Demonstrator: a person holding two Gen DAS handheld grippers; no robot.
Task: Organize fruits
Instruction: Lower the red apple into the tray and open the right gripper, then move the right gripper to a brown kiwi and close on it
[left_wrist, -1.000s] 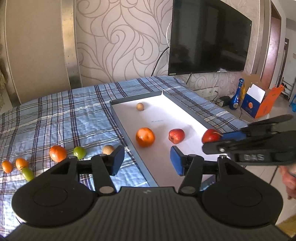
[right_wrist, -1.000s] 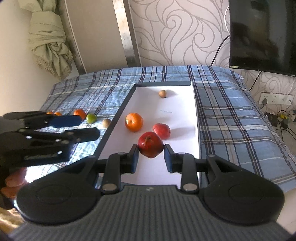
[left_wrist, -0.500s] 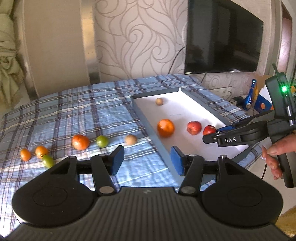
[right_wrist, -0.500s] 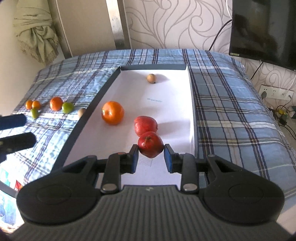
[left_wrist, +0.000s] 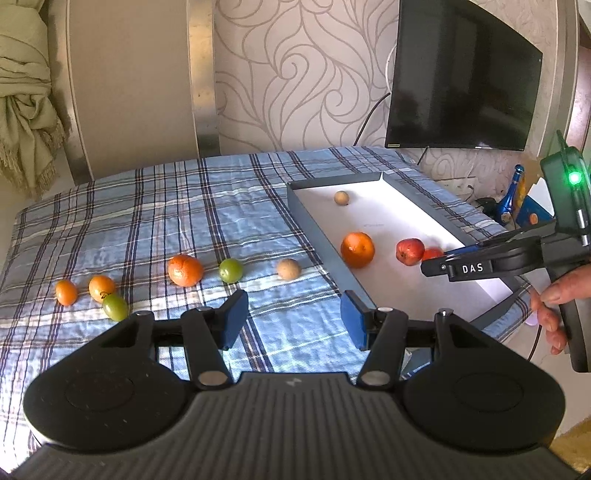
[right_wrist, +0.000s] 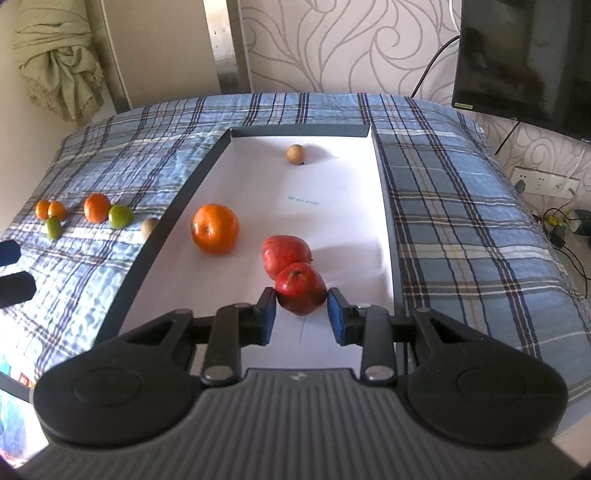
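Right gripper (right_wrist: 301, 315) closed on red apple (right_wrist: 300, 286), held low over tray (right_wrist: 384, 206) floor near its near right edge. Held apple touches or overlaps second red apple (right_wrist: 282, 251) just beyond; contact unclear. Stem points up. Judgement: release comes next, apple set beside its twin. Left gripper (left_wrist: 290, 321) wide open, empty, hovering over plaid cloth (left_wrist: 166, 221) off tray's left edge, nearest brown fruit (left_wrist: 288, 268) and green fruit (left_wrist: 230, 270).
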